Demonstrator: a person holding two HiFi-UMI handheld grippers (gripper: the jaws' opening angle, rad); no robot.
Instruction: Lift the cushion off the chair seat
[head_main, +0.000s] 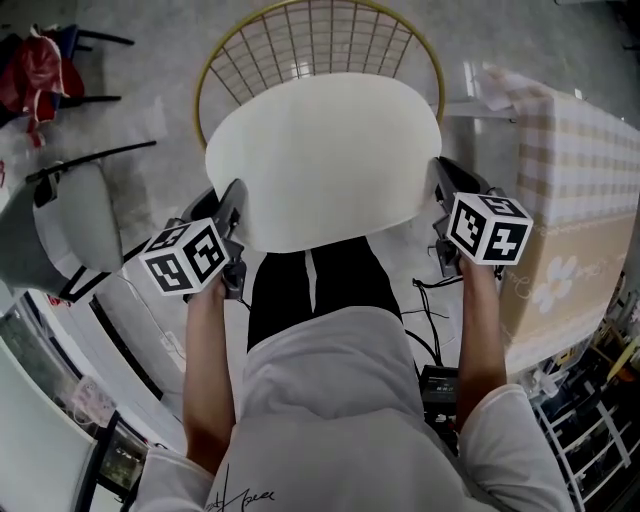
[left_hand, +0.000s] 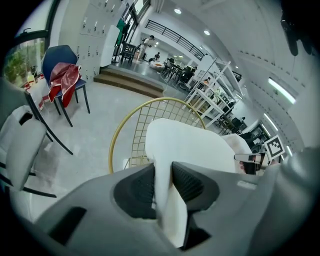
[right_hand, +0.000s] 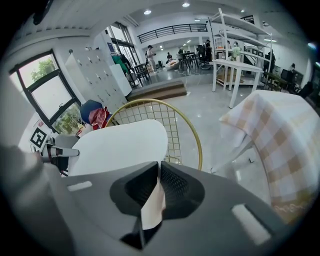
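Note:
A flat white round cushion (head_main: 320, 160) hangs in the air above the gold wire chair (head_main: 310, 40), held level by both grippers. My left gripper (head_main: 232, 215) is shut on the cushion's left edge; in the left gripper view the white edge (left_hand: 162, 185) is pinched between the ribbed pads (left_hand: 187, 182). My right gripper (head_main: 442, 195) is shut on the right edge, a thin fold of the cushion (right_hand: 155, 202) caught between its pads. The cushion (right_hand: 117, 147) hides the chair seat, and the chair's gold wire back (right_hand: 160, 120) rises behind it.
A table with a beige checked cloth (head_main: 570, 200) stands close on the right. A grey-white chair (head_main: 70, 225) is at the left, and a dark chair with red cloth (head_main: 40, 65) at the far left. Black cables (head_main: 425, 340) lie on the floor by the person's legs.

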